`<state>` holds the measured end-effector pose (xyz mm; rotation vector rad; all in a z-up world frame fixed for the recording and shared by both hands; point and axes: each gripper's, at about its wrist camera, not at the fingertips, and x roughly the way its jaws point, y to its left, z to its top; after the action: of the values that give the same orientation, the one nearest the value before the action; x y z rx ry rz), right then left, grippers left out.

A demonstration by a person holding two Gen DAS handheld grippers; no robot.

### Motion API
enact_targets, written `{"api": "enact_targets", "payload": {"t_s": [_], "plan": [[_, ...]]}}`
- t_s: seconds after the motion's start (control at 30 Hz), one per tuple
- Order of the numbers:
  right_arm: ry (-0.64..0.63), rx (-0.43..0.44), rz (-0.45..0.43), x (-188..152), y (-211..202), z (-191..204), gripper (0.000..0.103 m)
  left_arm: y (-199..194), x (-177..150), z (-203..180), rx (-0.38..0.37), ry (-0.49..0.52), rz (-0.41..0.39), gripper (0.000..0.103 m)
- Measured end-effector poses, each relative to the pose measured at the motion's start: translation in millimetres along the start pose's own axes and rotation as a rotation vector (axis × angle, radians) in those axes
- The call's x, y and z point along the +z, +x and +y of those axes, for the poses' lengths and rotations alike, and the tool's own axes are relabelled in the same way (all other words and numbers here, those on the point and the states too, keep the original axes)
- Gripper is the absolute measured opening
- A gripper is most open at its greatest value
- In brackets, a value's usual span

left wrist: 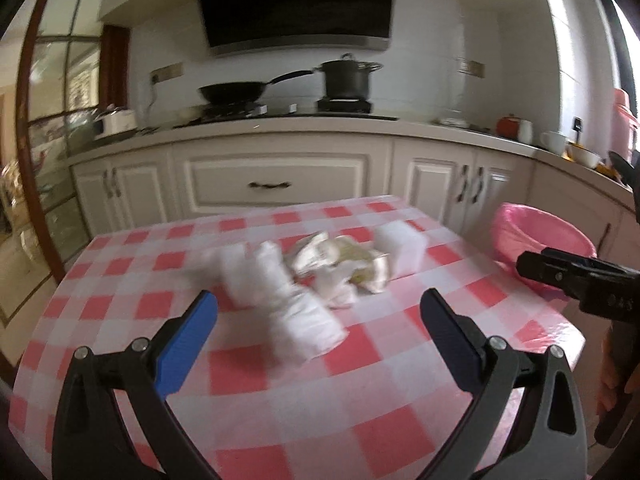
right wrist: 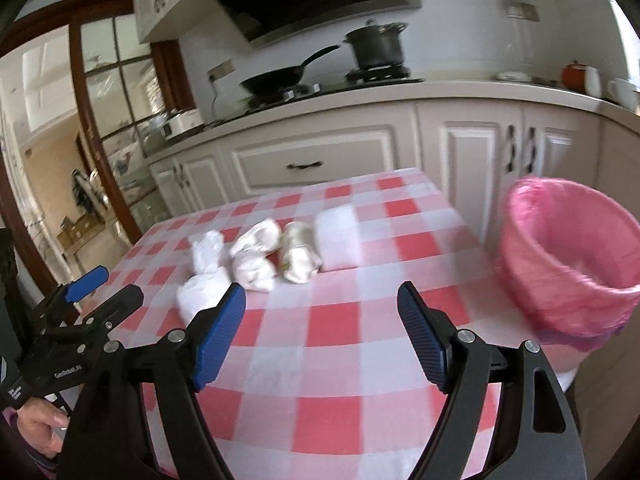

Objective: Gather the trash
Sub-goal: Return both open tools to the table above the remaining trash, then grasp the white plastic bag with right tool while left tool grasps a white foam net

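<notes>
- Left wrist view: the left gripper [left wrist: 318, 312] stands released, blue pads spread wide with nothing between them, above a red-and-white checked tablecloth [left wrist: 248, 364].
- Just ahead lies a cluster of crumpled white tissue wads [left wrist: 288, 300] beside a crinkled cream wrapper [left wrist: 340, 260].
- Right wrist view: the right gripper [right wrist: 322, 308] is released and empty; the trash sits mid-table, a pink-lined round bin [right wrist: 560, 264] at the table's right edge.
</notes>
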<state>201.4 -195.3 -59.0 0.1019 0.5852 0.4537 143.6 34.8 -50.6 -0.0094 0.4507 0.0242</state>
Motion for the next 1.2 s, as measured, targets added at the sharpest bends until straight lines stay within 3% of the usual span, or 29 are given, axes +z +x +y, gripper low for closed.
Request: {"api": "enact_targets", "payload": {"t_s": [0.3, 0.67, 0.87, 1.13, 1.2], "plan": [[-0.078, 0.053, 0.078, -8.4, 53.6, 43.3, 0.074, -1.4, -16.2, 47.8, 0.153, -0.038, 0.008, 0.098], [-0.18, 0.154, 0.174, -17.3, 115.2, 99.1, 0.074, -5.6, -24.9, 92.4, 0.273, -0.085, 0.012, 0.098], [-0.222, 0.164, 0.225, -18.0, 142.5, 120.1, 0.074, -11.0, -20.9, 116.0, 0.304, -0.14, -0.009, 0.098], [-0.233, 0.162, 0.289, -15.1, 174.2, 127.1, 0.073, -3.2, -26.1, 121.3, 0.295, -0.158, 0.033, 0.098], [-0.235, 0.17, 0.292, -15.1, 173.9, 124.9, 0.06, -1.0, -26.0, 117.5, 0.289, -0.148, 0.039, 0.098]]}}
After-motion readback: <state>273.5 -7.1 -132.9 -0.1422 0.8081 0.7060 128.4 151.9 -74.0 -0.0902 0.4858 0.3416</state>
